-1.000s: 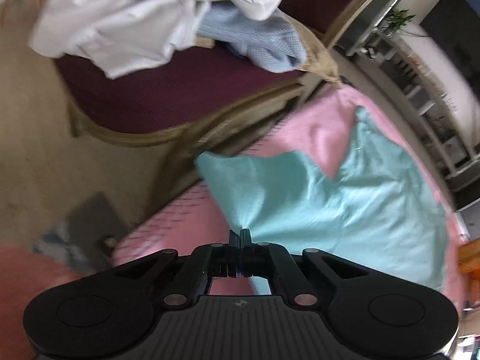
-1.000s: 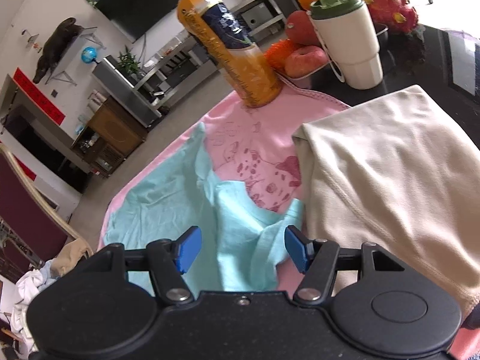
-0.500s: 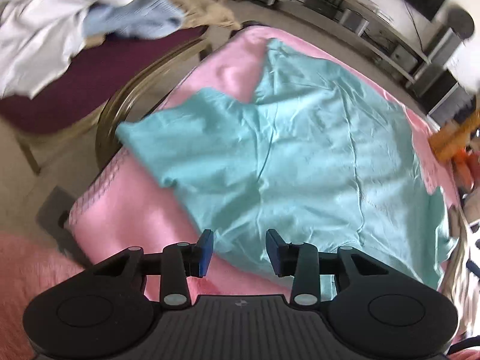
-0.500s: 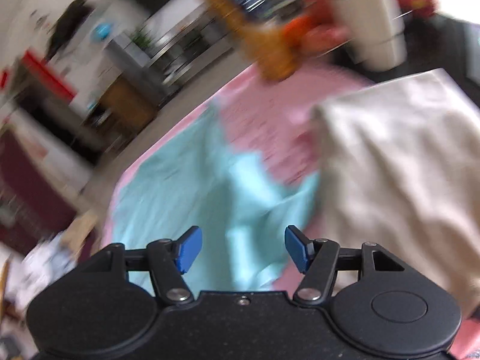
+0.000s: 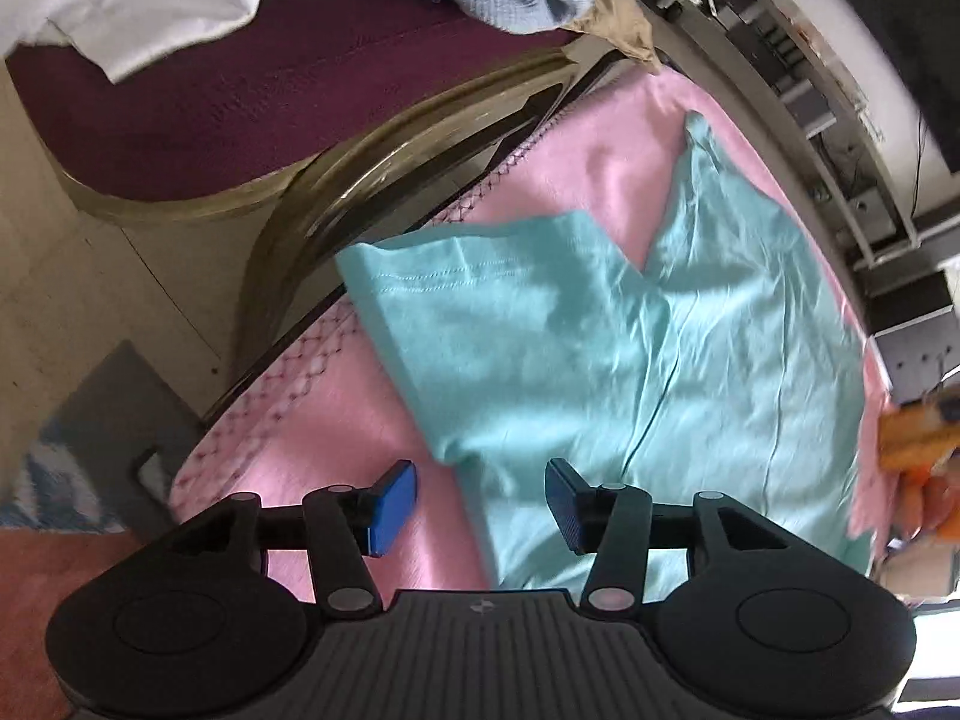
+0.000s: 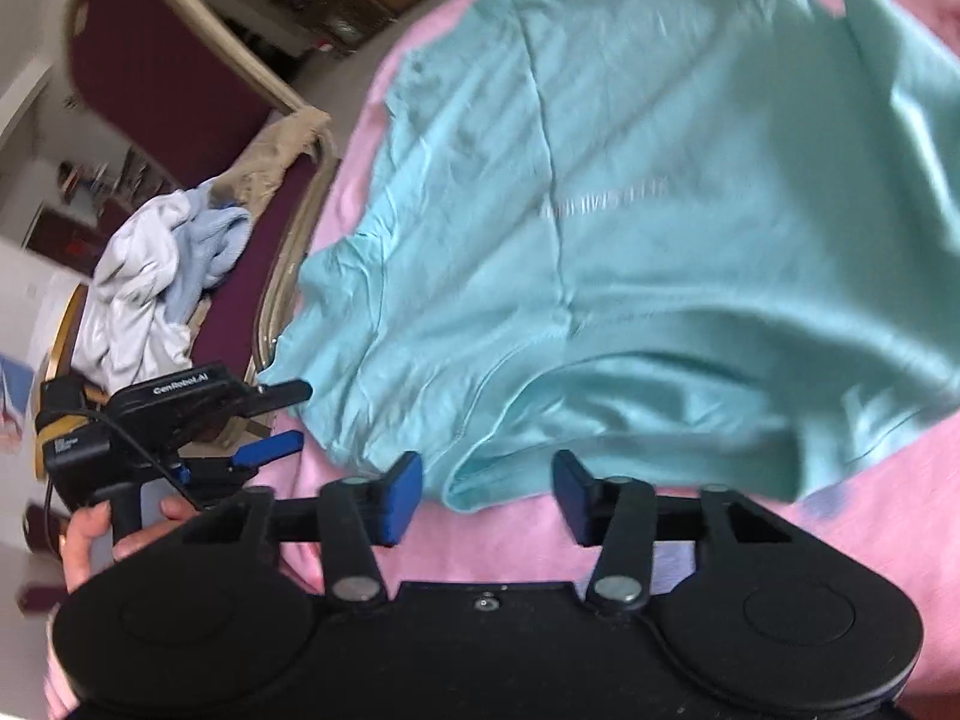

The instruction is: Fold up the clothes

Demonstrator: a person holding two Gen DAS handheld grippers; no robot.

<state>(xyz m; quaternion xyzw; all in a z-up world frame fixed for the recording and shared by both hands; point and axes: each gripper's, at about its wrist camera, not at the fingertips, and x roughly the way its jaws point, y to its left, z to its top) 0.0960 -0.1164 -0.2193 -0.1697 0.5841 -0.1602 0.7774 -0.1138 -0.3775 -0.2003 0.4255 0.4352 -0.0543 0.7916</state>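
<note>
A teal T-shirt (image 5: pixel 630 348) lies spread and creased on a pink blanket (image 5: pixel 336 420). My left gripper (image 5: pixel 480 504) hangs over the shirt's near left edge. Its jaws are opening, and the blue pads (image 5: pixel 393 507) press on nothing. In the right wrist view the same T-shirt (image 6: pixel 630 210) fills the frame. My right gripper (image 6: pixel 487 495) hovers at a folded near edge of it. Its jaws are closing, the cloth edge shows between them, and the pads are clear of it. The left gripper (image 6: pixel 270 420) also shows at the left, held by a hand (image 6: pixel 90 534).
A chair with a maroon seat (image 5: pixel 198 114) stands beside the table and carries a heap of white and light blue clothes (image 6: pixel 156 282). An orange object (image 5: pixel 918 432) sits blurred at the blanket's far right. Shelving (image 5: pixel 840 120) lines the wall beyond.
My left gripper went from shut to open and shifted along the shirt's edge. My right gripper swung away from the beige garment and bottle to the teal shirt, and its jaws narrowed.
</note>
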